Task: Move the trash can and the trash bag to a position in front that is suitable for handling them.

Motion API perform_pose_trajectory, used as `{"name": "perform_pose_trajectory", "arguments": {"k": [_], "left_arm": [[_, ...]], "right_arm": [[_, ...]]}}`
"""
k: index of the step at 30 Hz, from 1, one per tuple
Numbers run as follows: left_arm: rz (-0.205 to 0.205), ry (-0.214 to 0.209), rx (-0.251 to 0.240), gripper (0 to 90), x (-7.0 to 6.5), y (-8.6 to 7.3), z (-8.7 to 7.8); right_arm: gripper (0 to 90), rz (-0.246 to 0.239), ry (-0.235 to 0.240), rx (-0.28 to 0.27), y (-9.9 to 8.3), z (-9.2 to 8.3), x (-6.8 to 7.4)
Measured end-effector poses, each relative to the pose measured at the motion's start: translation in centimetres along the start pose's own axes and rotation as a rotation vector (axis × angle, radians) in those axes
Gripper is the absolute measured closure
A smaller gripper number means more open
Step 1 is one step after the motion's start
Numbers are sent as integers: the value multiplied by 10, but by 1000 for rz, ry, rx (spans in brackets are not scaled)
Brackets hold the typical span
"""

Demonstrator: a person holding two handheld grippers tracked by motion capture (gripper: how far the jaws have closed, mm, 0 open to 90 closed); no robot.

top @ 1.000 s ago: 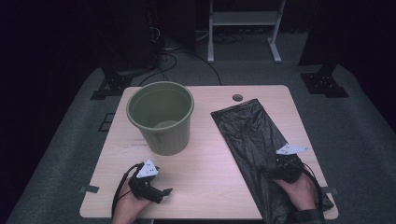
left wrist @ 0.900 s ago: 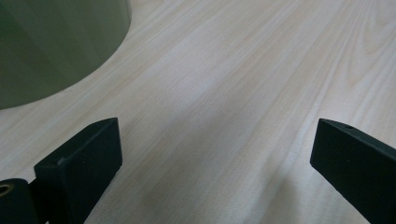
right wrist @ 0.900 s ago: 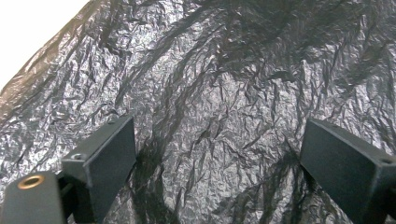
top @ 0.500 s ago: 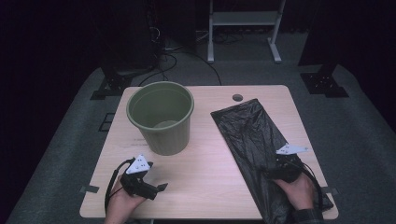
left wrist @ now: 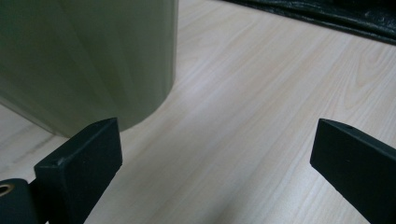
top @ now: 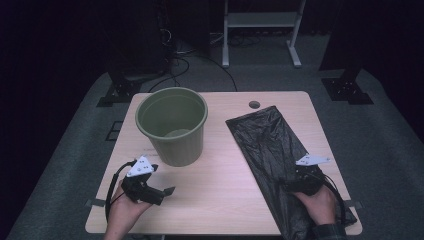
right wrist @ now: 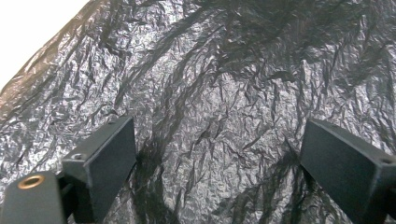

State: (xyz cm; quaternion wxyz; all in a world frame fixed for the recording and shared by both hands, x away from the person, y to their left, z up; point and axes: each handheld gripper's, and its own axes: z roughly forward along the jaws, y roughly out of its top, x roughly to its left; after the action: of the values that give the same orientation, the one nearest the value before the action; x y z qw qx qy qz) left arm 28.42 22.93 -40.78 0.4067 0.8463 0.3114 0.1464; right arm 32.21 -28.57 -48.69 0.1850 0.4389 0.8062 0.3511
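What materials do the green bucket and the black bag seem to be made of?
The green bucket looks like matte moulded plastic: its wall is smooth and evenly coloured. The black bag seems thin plastic film, since it is finely crinkled and slightly glossy.

Olive-green bucket (top: 172,127); crinkled glossy black bag (top: 272,150); pale wood-grain table (top: 225,200).
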Motion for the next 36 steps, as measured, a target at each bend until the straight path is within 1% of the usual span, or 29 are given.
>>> {"name": "perform_pose_trajectory", "arguments": {"k": [2, 4, 5, 6, 9, 10, 14, 17, 23, 24, 26, 27, 28, 31, 32, 33, 34, 36], "left_arm": [[1, 5, -5, 9, 1, 4, -4], [4, 12, -13, 10, 4, 11, -10], [4, 12, -13, 10, 4, 11, -10], [-2, 19, -23, 10, 6, 16, -14], [-15, 16, -32, 10, 10, 21, -18], [-15, 16, -32, 10, 10, 21, -18], [-17, 31, -44, 10, 14, 31, -26], [-15, 40, -45, 10, 15, 34, -28], [-8, 64, -41, 10, 17, 51, -40], [-8, 64, -41, 10, 17, 51, -40], [-6, 72, -46, 10, 18, 58, -44], [-6, 72, -46, 10, 18, 58, -44], [-8, 74, -47, 10, 18, 62, -47], [-13, 78, -52, 10, 19, 66, -50], [-14, 83, -54, 10, 20, 70, -53], [-14, 83, -54, 10, 20, 70, -53], [-12, 86, -52, 10, 21, 75, -56], [-10, 85, -56, 10, 21, 77, -58]], "right_arm": [[99, 0, -1, 0, 0, 0, 0], [99, 0, -1, 0, 0, 0, 0], [99, 0, -1, 0, 0, 0, 0], [99, 1, -1, 0, 0, 0, 0], [99, 3, -4, 0, 0, 0, 0], [99, 3, -4, 0, 0, 0, 0], [99, 5, -5, 0, 0, 0, 0], [99, 5, -6, 0, 0, 0, 0], [99, 6, -6, 0, 0, 0, 0], [99, 6, -6, 0, 0, 0, 0], [99, 6, -6, 0, 0, 0, 0], [99, 6, -6, 0, 0, 0, 0], [99, 7, -6, 0, 0, 0, 0], [99, 7, -7, 0, 0, 0, 0], [99, 7, -7, 0, 0, 0, 0], [99, 7, -7, 0, 0, 0, 0], [99, 8, -8, 0, 0, 0, 0], [99, 7, -8, 0, 0, 0, 0]]}}
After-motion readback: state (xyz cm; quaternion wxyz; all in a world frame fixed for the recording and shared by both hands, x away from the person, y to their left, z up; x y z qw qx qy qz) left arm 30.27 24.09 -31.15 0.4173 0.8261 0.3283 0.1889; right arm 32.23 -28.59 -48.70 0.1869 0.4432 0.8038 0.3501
